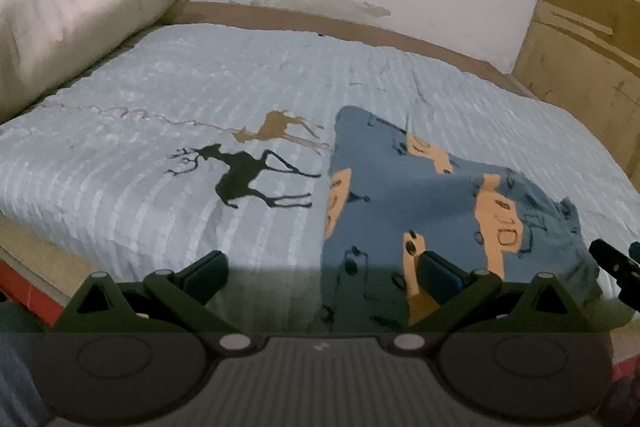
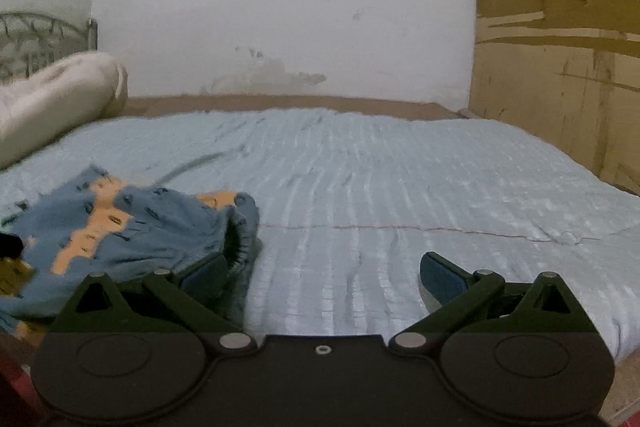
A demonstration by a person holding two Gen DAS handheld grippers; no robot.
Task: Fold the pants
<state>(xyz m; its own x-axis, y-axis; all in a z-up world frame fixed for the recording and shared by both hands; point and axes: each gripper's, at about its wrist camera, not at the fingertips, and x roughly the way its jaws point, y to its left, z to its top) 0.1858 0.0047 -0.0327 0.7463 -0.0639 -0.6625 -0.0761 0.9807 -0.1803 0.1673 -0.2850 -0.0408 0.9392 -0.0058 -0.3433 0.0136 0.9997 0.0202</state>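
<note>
left wrist: pants (image 1: 432, 211) under wide-spread, empty fingers (image 1: 208, 267) | right wrist: pants by left finger, fingers (image 2: 440, 273) wide, empty

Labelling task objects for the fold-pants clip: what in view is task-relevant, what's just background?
Task-relevant:
- blue patterned pants, bunched on the bed
- left gripper, open
- right gripper, open

Background:
- light blue bedspread with deer print
- cream bolster
- metal headboard
</note>
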